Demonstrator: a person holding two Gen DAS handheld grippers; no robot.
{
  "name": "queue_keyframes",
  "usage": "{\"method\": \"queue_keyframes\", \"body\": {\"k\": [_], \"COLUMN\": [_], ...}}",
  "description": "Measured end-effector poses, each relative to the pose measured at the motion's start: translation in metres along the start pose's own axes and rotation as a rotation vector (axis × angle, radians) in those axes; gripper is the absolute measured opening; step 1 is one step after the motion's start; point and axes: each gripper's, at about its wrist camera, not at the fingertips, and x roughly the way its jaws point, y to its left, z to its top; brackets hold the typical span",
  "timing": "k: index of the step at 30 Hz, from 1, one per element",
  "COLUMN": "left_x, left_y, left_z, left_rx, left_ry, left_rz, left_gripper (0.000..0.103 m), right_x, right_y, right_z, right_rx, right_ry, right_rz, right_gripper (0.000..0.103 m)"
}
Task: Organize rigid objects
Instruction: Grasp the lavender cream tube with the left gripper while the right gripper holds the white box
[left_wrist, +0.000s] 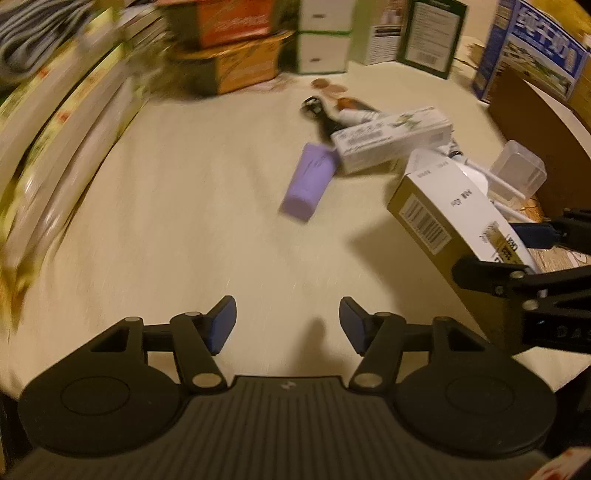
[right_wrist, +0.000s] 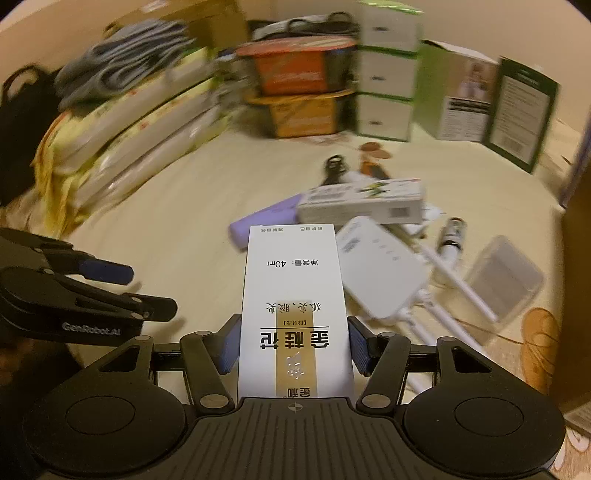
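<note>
Straight ahead in the left wrist view, the left gripper (left_wrist: 287, 320) has its jaws well apart with nothing between them, over a wide bare stretch of cream table (left_wrist: 177, 221). That open room is bounded on the left by a blurred wall of long flat packs (left_wrist: 62, 122), at the back by two stacked orange boxes (left_wrist: 236, 44), two white drawer units (left_wrist: 323, 37) and one dark-edged carton (left_wrist: 432, 37), and on the right by a brown cardboard panel (left_wrist: 535, 125). Right of centre lies a cluster: one purple tube (left_wrist: 308, 179), its top end touching one long white box (left_wrist: 391, 142), with one clear plastic case (left_wrist: 521, 171) near the panel. At the right edge, one white and gold box (left_wrist: 443, 218) sits tilted off the table in the right gripper (left_wrist: 517, 251).

From the right wrist view, the right gripper (right_wrist: 293, 345) has that white and gold box (right_wrist: 293, 295) between its blue pads, which sit against both long sides; the box points forward above the table (right_wrist: 177, 236). Beyond it lie the purple tube (right_wrist: 266, 219), the long white box (right_wrist: 364, 203), one white router (right_wrist: 384, 269) with thin antennas, the clear plastic case (right_wrist: 504, 277), one small pen-like item (right_wrist: 452, 236) and one black clip-like tool (right_wrist: 334, 168); finer detail is blurred. The left gripper (right_wrist: 122, 291) shows at the left edge, over bare table. Three white drawer units (right_wrist: 386, 74) are stacked at the back here.
</note>
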Motion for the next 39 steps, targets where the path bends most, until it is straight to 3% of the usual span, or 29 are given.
{"method": "queue_keyframes", "body": {"k": [6,14,19,21,27,35,39], "left_x": [0.025,0.055,0.073,0.077,0.069,0.036,0.033], "left_y": [-0.008,-0.017,-0.022,-0.022,-0.021,-0.023,-0.025], "left_z": [0.030,0.051,0.057,0.059,0.052,0.017,0.024], "left_rx": [0.101,0.202,0.241,0.238,0.194,0.124,0.127], "left_ry": [-0.050,-0.081,-0.064,-0.059,-0.043,0.027,0.015], "left_rz": [-0.040,-0.045,-0.020,-0.019,-0.019,-0.047,-0.043], "left_gripper": [0.044,0.043,0.034,0.025,0.025,0.025,0.031], "right_x": [-0.003,-0.016,-0.013,-0.011,-0.010,-0.014,-0.016], "right_y": [-0.025,-0.041,-0.049,-0.050,-0.051,-0.050,-0.050], "right_z": [0.006,0.018,0.024,0.026,0.024,0.015,0.014], "right_rx": [0.108,0.178,0.208,0.216,0.224,0.235,0.238], "right_ry": [0.002,-0.050,-0.049,-0.044,-0.033,-0.011,-0.005], "right_rz": [-0.045,-0.080,-0.115,-0.121,-0.121,-0.109,-0.112], "right_gripper": [0.055,0.055,0.055,0.055,0.055,0.055,0.055]}}
